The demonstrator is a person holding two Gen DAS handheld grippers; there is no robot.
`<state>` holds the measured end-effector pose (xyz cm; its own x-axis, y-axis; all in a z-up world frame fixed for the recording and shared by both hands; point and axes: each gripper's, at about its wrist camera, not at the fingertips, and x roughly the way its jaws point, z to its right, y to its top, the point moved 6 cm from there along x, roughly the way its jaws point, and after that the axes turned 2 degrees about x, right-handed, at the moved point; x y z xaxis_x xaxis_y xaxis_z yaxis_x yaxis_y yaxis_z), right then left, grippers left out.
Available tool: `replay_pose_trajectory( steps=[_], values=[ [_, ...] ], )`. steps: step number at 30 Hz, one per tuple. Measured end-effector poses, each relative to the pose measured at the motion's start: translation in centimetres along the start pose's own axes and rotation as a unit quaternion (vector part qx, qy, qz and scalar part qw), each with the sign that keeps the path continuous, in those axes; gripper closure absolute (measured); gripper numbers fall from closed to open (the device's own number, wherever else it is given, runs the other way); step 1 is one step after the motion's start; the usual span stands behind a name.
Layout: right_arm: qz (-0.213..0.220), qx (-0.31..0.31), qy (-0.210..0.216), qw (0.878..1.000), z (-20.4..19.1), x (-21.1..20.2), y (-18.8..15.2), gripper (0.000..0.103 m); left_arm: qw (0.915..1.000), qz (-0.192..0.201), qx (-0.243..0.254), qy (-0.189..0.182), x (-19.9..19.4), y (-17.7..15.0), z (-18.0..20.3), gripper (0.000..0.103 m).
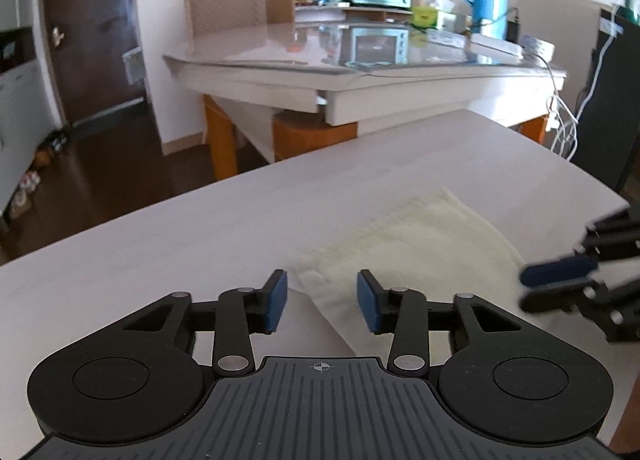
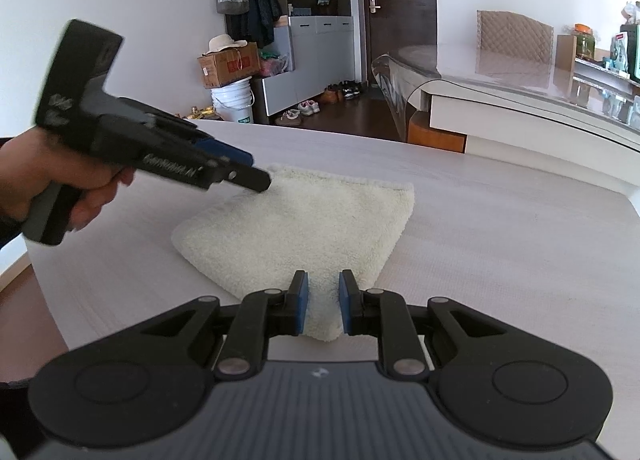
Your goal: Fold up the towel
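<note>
A cream towel [image 2: 304,227] lies folded on the pale worktop [image 2: 500,244]. Its near corner is clamped by the right gripper [image 2: 323,306]. The left gripper [image 1: 322,302] is held with fingers apart over the towel's far edge.

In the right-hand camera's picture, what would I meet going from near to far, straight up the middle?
Right tool, its pads on the towel's near corner → cream towel → bare pale table → dark floor with shoes → grey cabinets at the back wall.
</note>
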<state>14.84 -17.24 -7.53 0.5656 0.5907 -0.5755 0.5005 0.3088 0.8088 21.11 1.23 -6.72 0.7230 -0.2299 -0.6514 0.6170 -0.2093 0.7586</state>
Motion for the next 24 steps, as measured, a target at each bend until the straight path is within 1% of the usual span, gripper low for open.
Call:
replay_pose_trajectory(
  steps=[3, 4, 5, 6, 8, 9, 10, 11, 13, 14, 17, 20, 22, 24],
  values=[
    [0.000, -0.008, -0.003, 1.000, -0.2, -0.1, 0.0, 0.083, 0.9997, -0.003, -0.017, -0.019, 1.0, 0.1, -0.7, 0.064],
    [0.001, -0.011, -0.003, 1.000, -0.3, -0.1, 0.0, 0.083, 0.9992, -0.002, -0.024, -0.031, 1.2, 0.1, -0.9, 0.073],
    [0.001, -0.011, -0.004, 1.000, -0.3, -0.2, -0.1, 0.083, 0.9992, 0.001, -0.025, -0.033, 1.3, 0.0, -1.0, 0.079],
    [0.000, -0.011, -0.004, 1.000, -0.3, -0.2, 0.0, 0.083, 0.9992, 0.003, -0.024, -0.032, 1.3, 0.0, -1.0, 0.082],
    [0.000, -0.012, -0.003, 1.000, -0.4, -0.2, 0.0, 0.083, 0.9997, 0.009, -0.005, -0.022, 1.1, 0.0, -0.7, 0.090],
    [-0.001, -0.013, -0.004, 1.000, -0.4, -0.2, 0.0, 0.083, 0.9998, 0.013, 0.011, -0.013, 0.9, 0.0, -0.3, 0.091],
    [-0.001, -0.013, -0.004, 1.000, -0.4, -0.1, 0.1, 0.083, 0.9994, 0.017, 0.029, -0.004, 0.6, 0.0, 0.1, 0.095],
    [-0.001, -0.014, -0.005, 1.000, -0.4, -0.1, 0.1, 0.083, 0.9990, 0.018, 0.041, 0.002, 0.4, 0.0, 0.4, 0.095],
    [-0.002, -0.018, -0.007, 1.000, -0.6, -0.1, 0.1, 0.083, 0.9952, 0.033, 0.092, 0.012, 0.0, 0.4, 1.5, 0.096],
    [-0.002, -0.019, -0.008, 1.000, -0.6, -0.1, 0.1, 0.083, 0.9939, 0.040, 0.102, 0.012, 0.0, 0.6, 1.8, 0.096],
    [-0.003, -0.022, -0.012, 1.000, -0.7, -0.1, 0.1, 0.083, 0.9920, 0.052, 0.115, 0.011, 0.0, 1.1, 2.1, 0.096],
    [-0.002, -0.018, -0.014, 1.000, -0.8, -0.1, 0.0, 0.083, 0.9922, 0.047, 0.115, 0.010, 1.0, 1.3, 1.7, 0.096],
    [-0.001, -0.017, -0.015, 1.000, -0.9, -0.2, -0.1, 0.083, 0.9929, 0.035, 0.113, 0.011, 1.9, 1.0, 1.4, 0.096],
    [-0.001, -0.015, -0.016, 1.000, -0.9, -0.2, -0.1, 0.083, 0.9934, 0.032, 0.110, 0.008, 2.2, 0.7, 1.2, 0.096]
  ],
)
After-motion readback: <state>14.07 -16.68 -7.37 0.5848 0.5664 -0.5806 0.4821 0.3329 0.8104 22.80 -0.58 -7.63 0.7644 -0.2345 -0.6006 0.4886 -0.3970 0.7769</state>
